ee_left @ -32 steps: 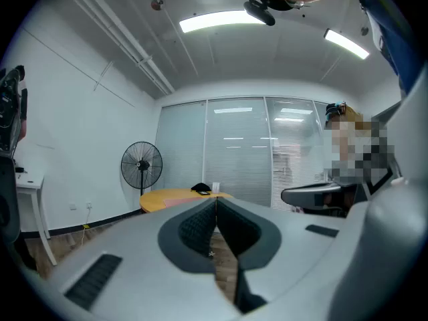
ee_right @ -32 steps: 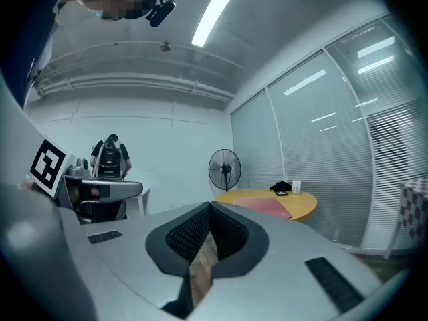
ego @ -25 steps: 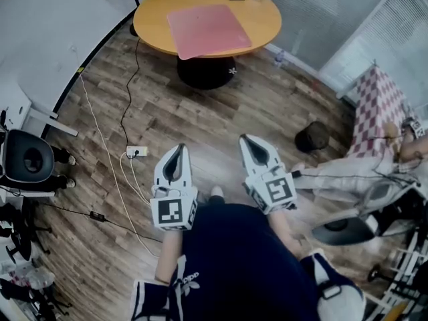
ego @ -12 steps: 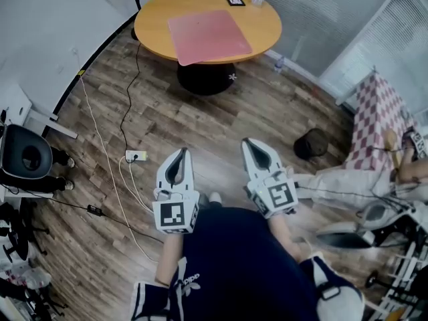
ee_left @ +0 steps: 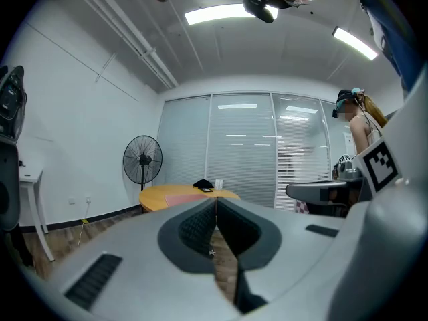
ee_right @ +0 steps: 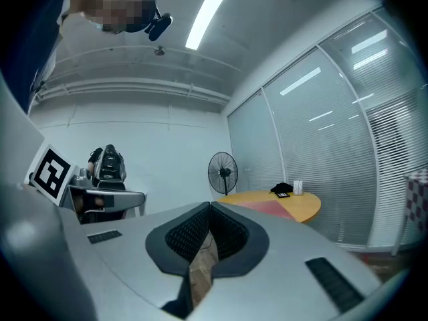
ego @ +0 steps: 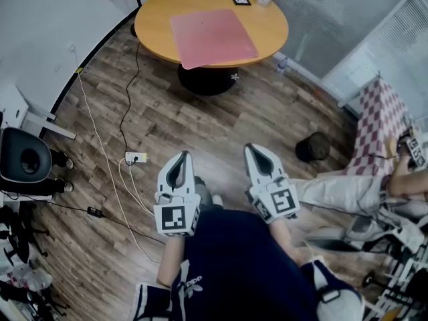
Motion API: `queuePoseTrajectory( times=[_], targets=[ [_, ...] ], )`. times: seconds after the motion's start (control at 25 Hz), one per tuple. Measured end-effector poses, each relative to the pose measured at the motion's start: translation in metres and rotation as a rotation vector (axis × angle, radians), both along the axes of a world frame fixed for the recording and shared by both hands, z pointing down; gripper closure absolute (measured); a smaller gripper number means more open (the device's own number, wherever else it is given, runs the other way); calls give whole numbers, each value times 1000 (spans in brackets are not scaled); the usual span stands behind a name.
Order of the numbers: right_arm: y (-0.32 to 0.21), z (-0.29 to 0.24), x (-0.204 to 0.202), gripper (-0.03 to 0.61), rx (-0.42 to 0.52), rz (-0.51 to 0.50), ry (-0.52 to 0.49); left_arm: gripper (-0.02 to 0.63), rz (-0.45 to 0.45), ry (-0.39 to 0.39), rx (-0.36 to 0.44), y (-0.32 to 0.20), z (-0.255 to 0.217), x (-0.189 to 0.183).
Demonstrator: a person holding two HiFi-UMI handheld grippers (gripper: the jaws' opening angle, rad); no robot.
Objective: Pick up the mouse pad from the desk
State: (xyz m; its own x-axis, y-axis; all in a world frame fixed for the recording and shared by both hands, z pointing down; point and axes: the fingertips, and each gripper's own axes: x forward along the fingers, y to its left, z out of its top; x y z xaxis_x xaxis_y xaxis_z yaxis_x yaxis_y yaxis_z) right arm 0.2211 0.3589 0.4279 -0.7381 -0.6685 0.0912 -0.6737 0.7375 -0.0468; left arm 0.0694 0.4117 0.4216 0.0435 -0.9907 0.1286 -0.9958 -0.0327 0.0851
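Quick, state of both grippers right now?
Left gripper: shut, holding nothing.
Right gripper: shut, holding nothing.

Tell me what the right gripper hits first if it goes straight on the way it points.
Nothing near: the right gripper has open air over the wood floor ahead. Further on it seems aimed at the near edge of the round table holding the mouse pad, though depth is unclear.
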Motion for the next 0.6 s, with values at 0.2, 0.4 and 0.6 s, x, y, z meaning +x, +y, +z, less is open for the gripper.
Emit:
queuePoseTrajectory(
  times=[0.2,0.4,0.6],
  targets=[
    [-37,6,-32,575,-31,39,-6,609,42,0,-8,-42,9,-34],
    [-80,-14,-68,575,-18,56,-12,609,118,-3,-3,-91,-6,-59],
    [-102,-15,-90,575,-5,96,-14,609,174,-14,0,-116,-5,-81]
  ],
)
